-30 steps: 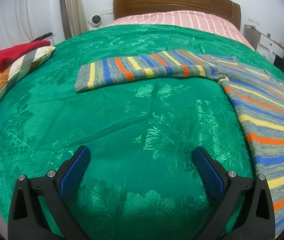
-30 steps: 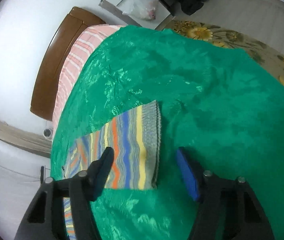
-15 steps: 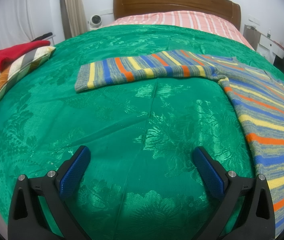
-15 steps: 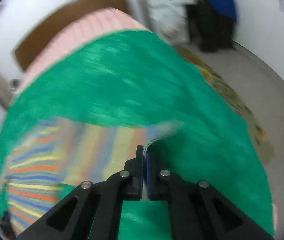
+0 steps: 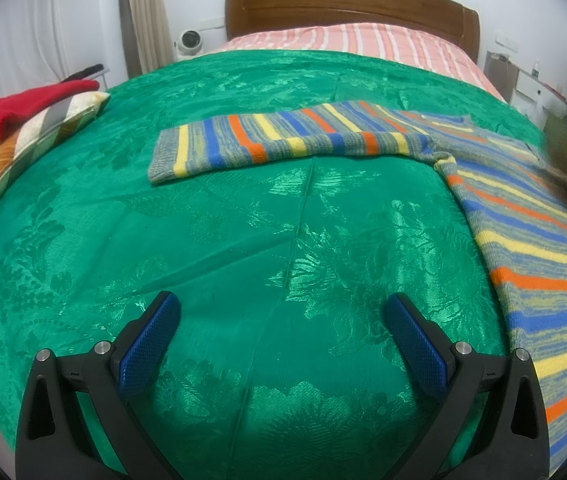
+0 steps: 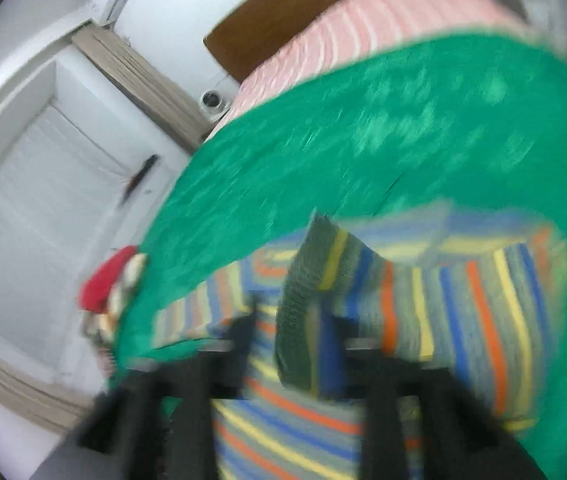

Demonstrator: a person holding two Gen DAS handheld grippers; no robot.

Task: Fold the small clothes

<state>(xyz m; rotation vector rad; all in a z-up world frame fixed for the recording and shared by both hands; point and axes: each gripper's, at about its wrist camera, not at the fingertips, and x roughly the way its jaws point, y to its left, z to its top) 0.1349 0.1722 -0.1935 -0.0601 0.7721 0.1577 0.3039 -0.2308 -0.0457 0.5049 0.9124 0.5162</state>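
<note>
My left gripper [image 5: 283, 320] hovers spread over the green bedspread [image 5: 243, 240]; my right gripper [image 6: 287, 328] is opening, the striped sweater's [image 6: 443, 312] sleeve cuff [image 6: 295, 320] between its jaws.

I count one striped sweater [image 5: 523, 216], with one sleeve [image 5: 283, 142] laid flat across the one green bedspread [image 5: 243, 240] and a second sleeve [image 6: 423, 308] lifted, blurred in my right view. Two grippers: left gripper [image 5: 281, 320], right gripper [image 6: 287, 332]. One red garment [image 5: 23, 108] on one striped pillow [image 5: 39, 136]. One wooden headboard [image 5: 347, 4]. One small white camera [image 5: 189, 42]. One curtain [image 5: 145, 16].
</note>
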